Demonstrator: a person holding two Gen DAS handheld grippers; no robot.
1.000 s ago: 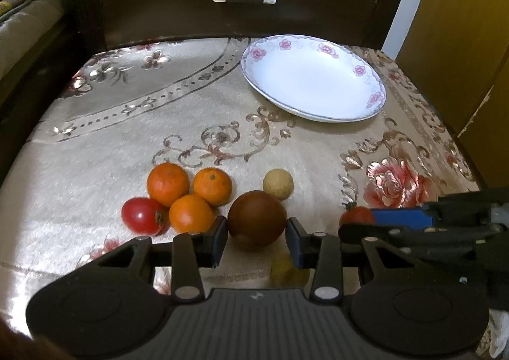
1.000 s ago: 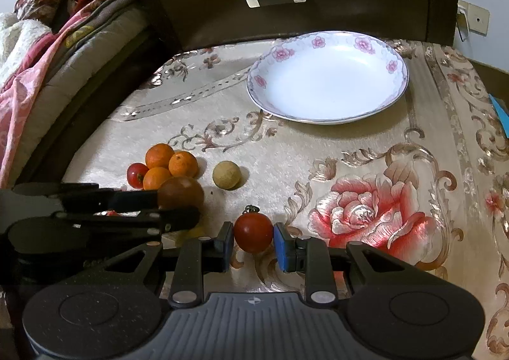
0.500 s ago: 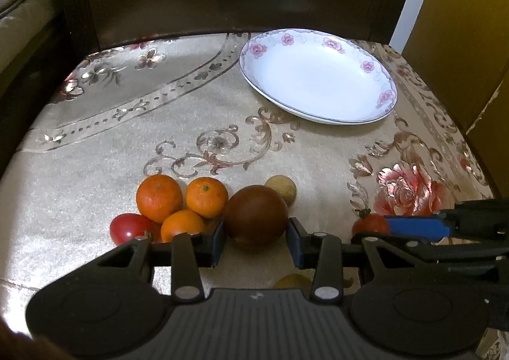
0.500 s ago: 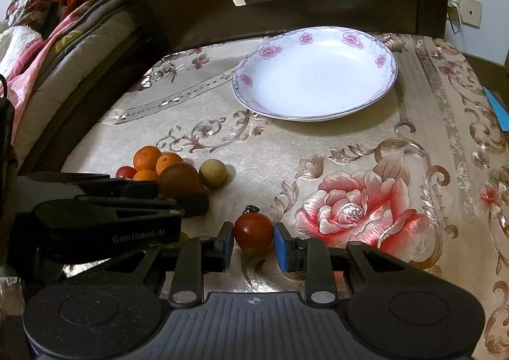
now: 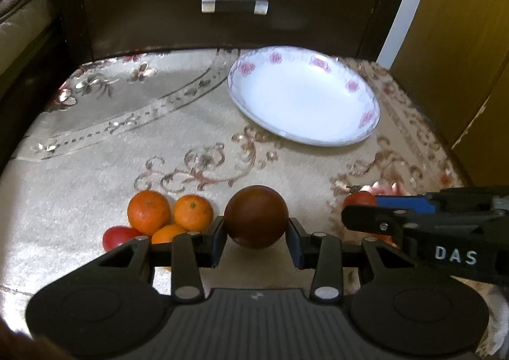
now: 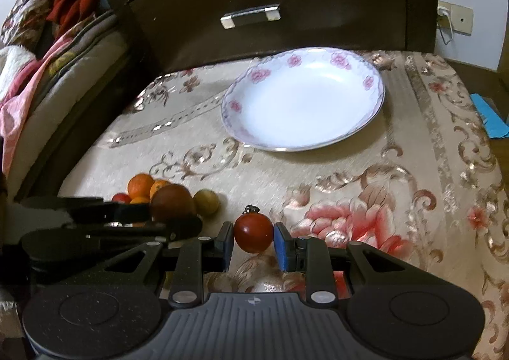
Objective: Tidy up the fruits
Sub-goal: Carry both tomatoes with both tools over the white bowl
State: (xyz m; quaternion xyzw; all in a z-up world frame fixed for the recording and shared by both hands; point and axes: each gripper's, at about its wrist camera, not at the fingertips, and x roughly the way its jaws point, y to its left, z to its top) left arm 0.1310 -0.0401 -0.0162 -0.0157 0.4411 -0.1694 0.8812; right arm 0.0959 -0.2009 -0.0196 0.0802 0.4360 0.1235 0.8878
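Observation:
My left gripper [image 5: 256, 234] is shut on a dark brown round fruit [image 5: 256, 216], held just above the patterned cloth. Beside it to the left lie three oranges [image 5: 148, 212] and a red tomato [image 5: 116, 237]. My right gripper [image 6: 253, 237] is shut on a red tomato [image 6: 254, 232] with a small stem. A small tan fruit [image 6: 206, 202] rests on the cloth between the two grippers; the left wrist view hides it behind the brown fruit. The white plate [image 5: 302, 99] with pink flowers on its rim [image 6: 302, 99] stands empty farther back.
A dark wooden drawer front with a metal handle [image 5: 234, 4] rises behind the plate. Bedding [image 6: 31, 73] lies off the left edge, a wooden cabinet [image 5: 461, 41] stands at the right, and a blue item [image 6: 488, 118] is beyond the right edge.
Both grippers have risen a little with their fruit still in them. In the left wrist view the tan fruit has slipped behind the brown fruit, and the oranges sit lower in the picture.

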